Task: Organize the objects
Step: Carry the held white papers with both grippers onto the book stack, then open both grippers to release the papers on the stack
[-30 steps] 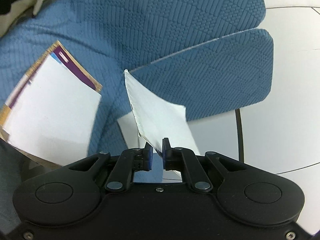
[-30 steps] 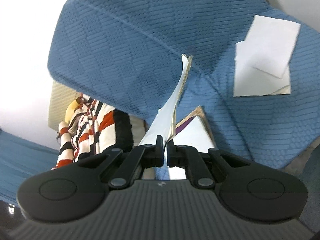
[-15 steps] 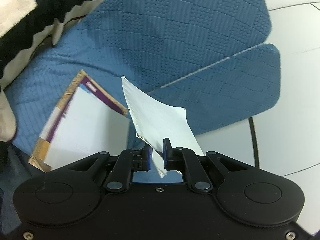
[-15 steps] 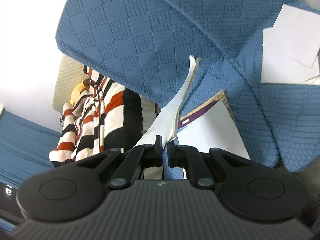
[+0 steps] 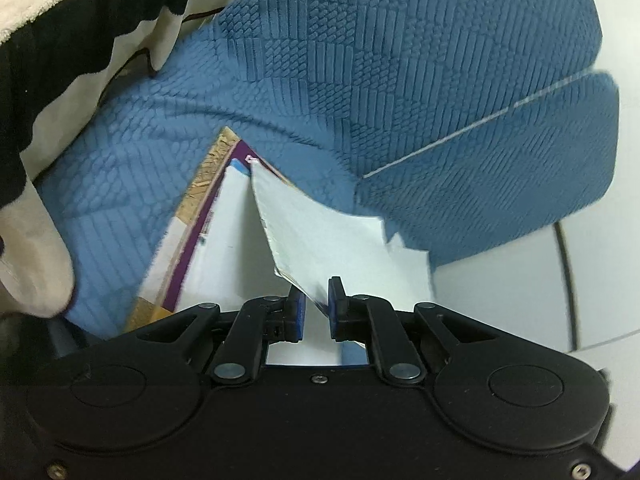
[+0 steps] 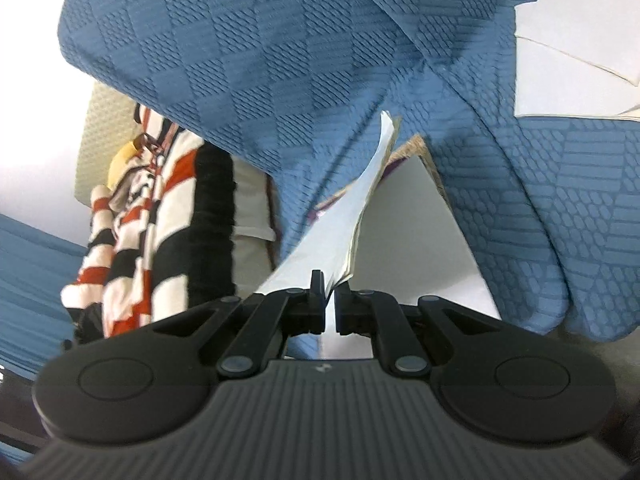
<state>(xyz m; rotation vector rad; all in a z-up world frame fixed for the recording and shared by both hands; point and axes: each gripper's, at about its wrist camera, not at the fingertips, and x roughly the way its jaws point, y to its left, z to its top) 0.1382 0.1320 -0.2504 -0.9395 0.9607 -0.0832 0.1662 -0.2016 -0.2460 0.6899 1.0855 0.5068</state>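
A thin white booklet (image 5: 320, 232) juts up and away from my left gripper (image 5: 316, 308), which is shut on its near corner. Under it, a white book with a purple and tan border (image 5: 224, 248) lies flat on the blue sofa seat (image 5: 400, 80). In the right wrist view my right gripper (image 6: 329, 300) is shut on the edge of a white booklet (image 6: 340, 228), seen edge-on and curving upward. The purple-bordered book (image 6: 416, 232) lies just beyond and below it. Whether both grippers hold the same booklet I cannot tell.
A striped blanket (image 6: 160, 220) in black, white and red hangs at the sofa's left; it fills the upper left (image 5: 60, 40) in the left view. White papers (image 6: 568, 60) lie on the cushion at the upper right. White tiled floor (image 5: 520, 300) lies right of the sofa.
Both grippers have sunk toward the sofa with their booklets held. The purple-bordered book has grown larger and now sits directly under the held paper.
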